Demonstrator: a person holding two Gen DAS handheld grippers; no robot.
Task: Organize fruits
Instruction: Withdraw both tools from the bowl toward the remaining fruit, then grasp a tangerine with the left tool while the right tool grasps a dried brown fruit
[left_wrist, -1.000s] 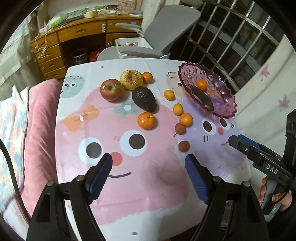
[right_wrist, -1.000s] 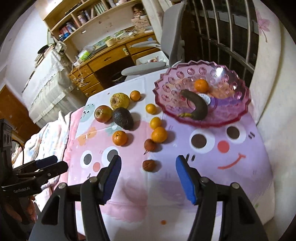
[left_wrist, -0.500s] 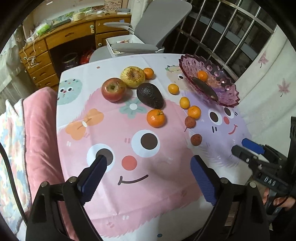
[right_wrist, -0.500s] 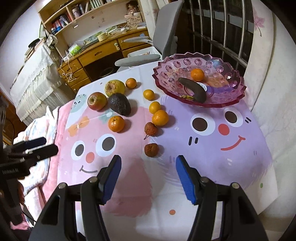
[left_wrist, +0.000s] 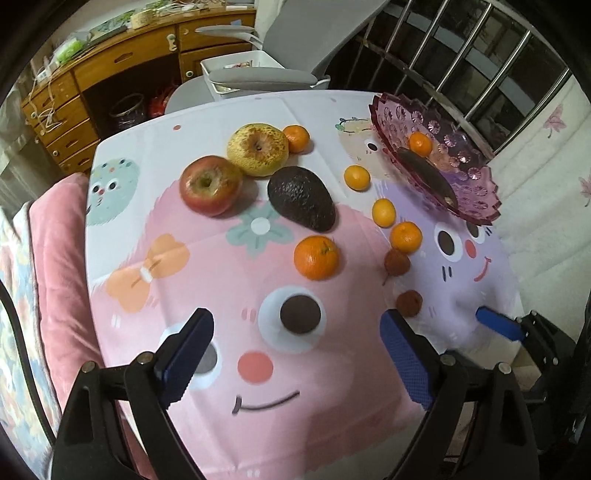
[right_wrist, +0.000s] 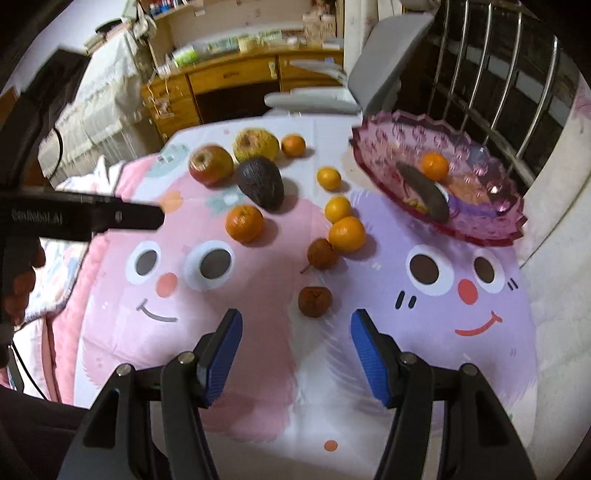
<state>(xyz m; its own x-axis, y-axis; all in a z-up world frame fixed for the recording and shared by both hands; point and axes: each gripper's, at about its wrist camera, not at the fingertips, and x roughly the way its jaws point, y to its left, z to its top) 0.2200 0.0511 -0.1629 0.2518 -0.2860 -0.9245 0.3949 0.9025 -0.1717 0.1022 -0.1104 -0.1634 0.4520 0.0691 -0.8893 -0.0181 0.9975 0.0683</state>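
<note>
While both tools are held apart and empty, the brown fruit (right_wrist: 314, 301) is seen just ahead of the right tool (right_wrist: 295, 363), nearer than the left tool (left_wrist: 293, 365).

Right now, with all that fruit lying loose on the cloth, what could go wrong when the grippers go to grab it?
1. The small brown fruit just ahead of the right hand-held gripper is round, so a nudge from one finger might roll it away.
2. The orange touches another brown fruit; grabbing one may push the other.
3. The purple glass bowl looks tilted, so a dropped fruit could rock it or roll out.
</note>
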